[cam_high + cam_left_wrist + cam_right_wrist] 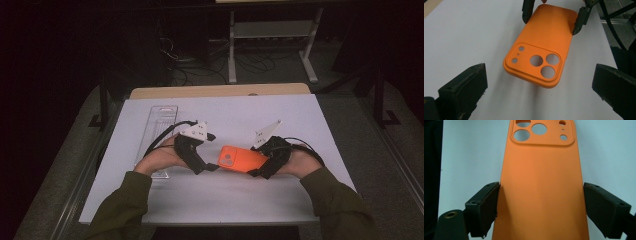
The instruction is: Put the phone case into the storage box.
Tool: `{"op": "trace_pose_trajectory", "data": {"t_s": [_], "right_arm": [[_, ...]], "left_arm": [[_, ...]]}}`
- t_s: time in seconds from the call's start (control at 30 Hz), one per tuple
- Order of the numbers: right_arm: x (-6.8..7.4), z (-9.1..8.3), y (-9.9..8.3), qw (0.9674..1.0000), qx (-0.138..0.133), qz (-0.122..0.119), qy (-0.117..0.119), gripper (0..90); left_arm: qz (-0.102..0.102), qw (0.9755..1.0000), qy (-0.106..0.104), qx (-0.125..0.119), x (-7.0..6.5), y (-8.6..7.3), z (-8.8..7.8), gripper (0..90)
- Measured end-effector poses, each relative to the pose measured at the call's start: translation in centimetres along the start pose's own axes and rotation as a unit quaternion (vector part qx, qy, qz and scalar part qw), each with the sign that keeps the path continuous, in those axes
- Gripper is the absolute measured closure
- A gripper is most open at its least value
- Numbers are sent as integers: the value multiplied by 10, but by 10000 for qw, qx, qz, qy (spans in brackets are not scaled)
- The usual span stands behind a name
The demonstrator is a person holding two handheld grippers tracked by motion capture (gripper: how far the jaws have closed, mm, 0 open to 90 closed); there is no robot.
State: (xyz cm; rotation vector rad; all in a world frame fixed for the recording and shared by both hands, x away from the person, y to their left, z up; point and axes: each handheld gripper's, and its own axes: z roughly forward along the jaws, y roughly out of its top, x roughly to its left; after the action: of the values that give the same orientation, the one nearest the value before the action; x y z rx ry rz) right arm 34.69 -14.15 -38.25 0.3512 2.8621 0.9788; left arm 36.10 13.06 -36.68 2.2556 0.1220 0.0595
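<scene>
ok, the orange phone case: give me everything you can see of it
The orange phone case is one matte, rubbery-looking shell, seen from its back. At one end a raised block has three large round lens holes and smaller ones beside them. It hangs above the white table, roughly level, camera end toward the left hand-held gripper, whose jaws stand open and clear of it. The right hand-held gripper clamps its long edges near the plain end.
</scene>
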Motion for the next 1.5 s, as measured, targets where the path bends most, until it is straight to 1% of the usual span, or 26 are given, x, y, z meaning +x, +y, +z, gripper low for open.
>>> {"op": "trace_pose_trajectory", "data": {"t_s": [0.07, 0.1, 0.2, 0.3, 0.4, 0.43, 0.53, 0.57, 0.6, 0.63, 0.67, 0.83, 0.87, 0.93, 1.03, 1.1, 1.13, 1.17, 1.23, 1.3, 1.4, 1.5], "right_arm": [[1, 2, 1, 10000, -1, -98, -3, 155], [2, 3, 2, 9999, 25, -100, 10, 155], [3, 4, 4, 9999, 24, -133, 20, 155], [4, 5, 6, 9999, 22, -149, 58, 154], [6, 7, 8, 9997, 10, -233, 72, 155], [7, 7, 8, 9998, 29, -195, 87, 154], [9, 8, 11, 9996, 36, -235, 120, 155], [9, 9, 11, 9995, 19, -281, 132, 155], [11, 9, 12, 9995, 31, -263, 148, 154], [11, 9, 13, 9995, 17, -293, 149, 154], [11, 9, 14, 9993, -7, -332, 166, 154], [13, 10, 17, 9991, -31, -350, 224, 154], [14, 10, 17, 9990, -18, -357, 253, 155], [15, 11, 18, 9989, -24, -382, 261, 154], [17, 12, 21, 9987, -28, -405, 302, 154], [17, 13, 22, 9986, -31, -423, 304, 155], [18, 14, 23, 9985, -22, -449, 325, 154], [18, 14, 23, 9983, -31, -470, 331, 154], [18, 16, 25, 9982, -32, -494, 342, 154], [19, 16, 26, 9981, -25, -511, 344, 154], [19, 17, 28, 9979, -45, -546, 359, 154], [20, 17, 30, 9975, -69, -604, 373, 154]], "left_arm": [[53, 10000, -4, 38, 0, 0, 0, 0], [14, 10000, -26, 24, -1, 0, 1, 0], [20, 10000, -34, 44, -2, 0, 1, 0], [55, 10000, -50, 65, -2, 0, 1, 0], [98, 9999, -69, 75, -2, 0, 1, 0], [108, 9999, -84, 92, -3, 0, 2, 0], [146, 9997, -128, 139, -4, 1, 3, 0], [170, 9997, -143, 135, -5, 1, 4, 0], [173, 9996, -165, 138, -6, 2, 5, 0], [231, 9994, -150, 190, -6, 2, 6, 0], [244, 9993, -171, 224, -7, 3, 6, 0], [352, 9986, -246, 321, -11, 5, 11, 0], [428, 9982, -246, 340, -10, 5, 12, 0], [405, 9982, -280, 329, -11, 6, 13, 0], [468, 9977, -312, 368, -12, 6, 16, 0], [487, 9976, -354, 350, -13, 7, 17, 0], [548, 9971, -369, 384, -13, 7, 18, 0], [563, 9970, -378, 384, -13, 7, 19, 0], [526, 9968, -420, 423, -14, 7, 20, 0], [588, 9963, -439, 455, -15, 7, 22, 0], [526, 9962, -473, 518, -17, 7, 24, 0], [522, 9959, -481, 555, -18, 8, 25, 0]]}}
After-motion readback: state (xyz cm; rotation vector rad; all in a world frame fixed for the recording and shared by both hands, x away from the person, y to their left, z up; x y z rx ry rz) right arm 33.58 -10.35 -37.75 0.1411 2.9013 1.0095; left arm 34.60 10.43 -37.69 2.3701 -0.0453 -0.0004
